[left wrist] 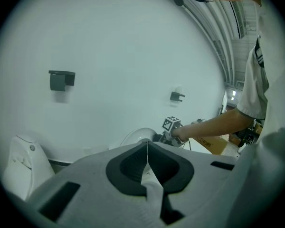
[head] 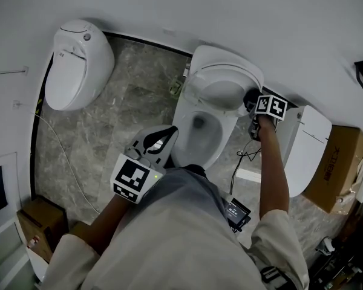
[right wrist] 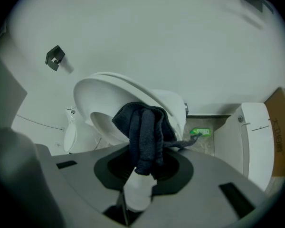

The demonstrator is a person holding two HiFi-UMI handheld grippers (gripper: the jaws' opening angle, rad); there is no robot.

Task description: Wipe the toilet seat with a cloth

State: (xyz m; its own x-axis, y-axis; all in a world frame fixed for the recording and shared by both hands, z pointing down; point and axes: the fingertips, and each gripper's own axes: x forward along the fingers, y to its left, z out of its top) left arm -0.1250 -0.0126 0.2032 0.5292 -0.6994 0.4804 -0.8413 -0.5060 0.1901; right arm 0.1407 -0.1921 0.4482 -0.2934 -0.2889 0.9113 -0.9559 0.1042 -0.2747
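A white toilet [head: 196,144] stands against the wall with its seat and lid [head: 225,83] raised. In the head view my right gripper [head: 252,116] is at the right edge of the raised seat, shut on a dark cloth [head: 250,98]. The right gripper view shows the cloth [right wrist: 143,129] bunched between the jaws of that gripper [right wrist: 145,163], hanging in front of the raised seat [right wrist: 109,101]. My left gripper [head: 168,133] is shut and holds nothing, hovering beside the bowl's left rim. The left gripper view shows its jaws [left wrist: 147,146] pressed together.
A second white toilet [head: 78,62] stands at the left and a third [head: 308,144] at the right, beside a cardboard box [head: 339,168]. A cable [head: 60,150] runs over the grey floor. A black device [head: 237,213] lies by the person's right side. Black brackets [left wrist: 61,80] are on the wall.
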